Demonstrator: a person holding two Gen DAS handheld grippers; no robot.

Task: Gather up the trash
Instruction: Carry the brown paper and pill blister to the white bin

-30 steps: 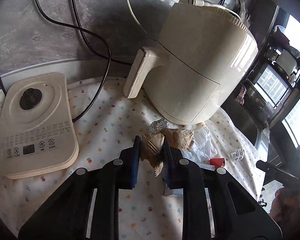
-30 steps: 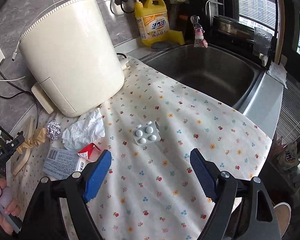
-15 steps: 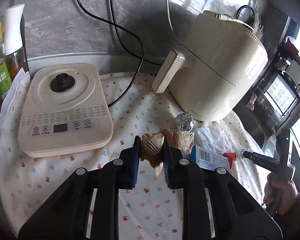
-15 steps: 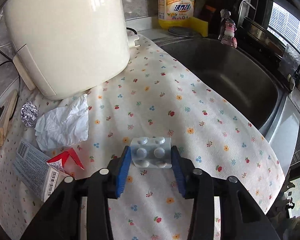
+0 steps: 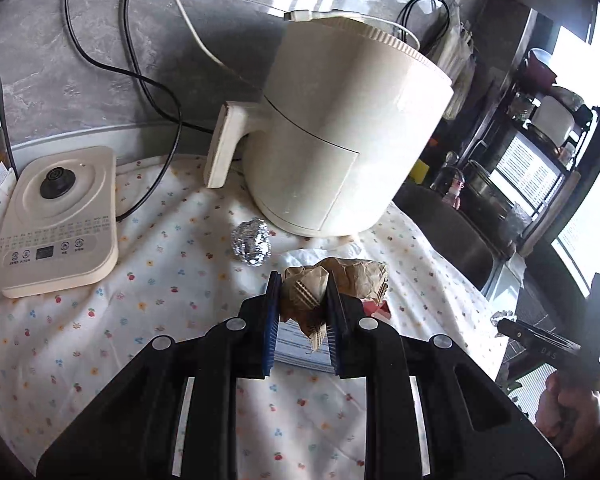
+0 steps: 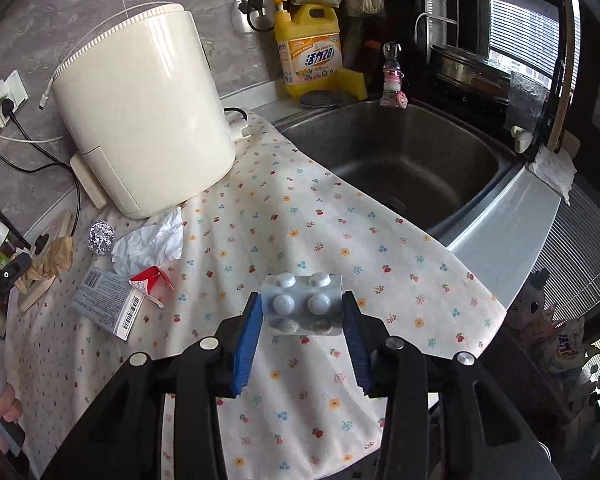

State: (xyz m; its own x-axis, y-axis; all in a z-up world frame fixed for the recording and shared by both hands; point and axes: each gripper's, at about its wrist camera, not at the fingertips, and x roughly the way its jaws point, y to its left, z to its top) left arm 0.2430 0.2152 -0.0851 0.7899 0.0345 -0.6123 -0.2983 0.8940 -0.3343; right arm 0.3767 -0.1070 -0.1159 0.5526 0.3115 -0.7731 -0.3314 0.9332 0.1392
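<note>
Floral cloth (image 6: 300, 216) covers the bench; my left fingers (image 5: 300, 300) pinch crumpled brown paper (image 5: 340, 280), my right fingers (image 6: 302, 316) clamp the blister pack (image 6: 300, 304), both lifted clear for binning.

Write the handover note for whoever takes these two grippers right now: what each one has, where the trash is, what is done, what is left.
Left tongs: shut on the crumpled brown paper, held above the cloth.
Right tongs: jaws have just closed on the pill pack, now gripped above the flowered cloth.
Still lying on the cloth by the air fryer: foil ball, white tissue, red wrapper, barcoded box.
Done: two pieces picked up.
Left: drop both in a bin (none in view), then collect the other four.
</note>
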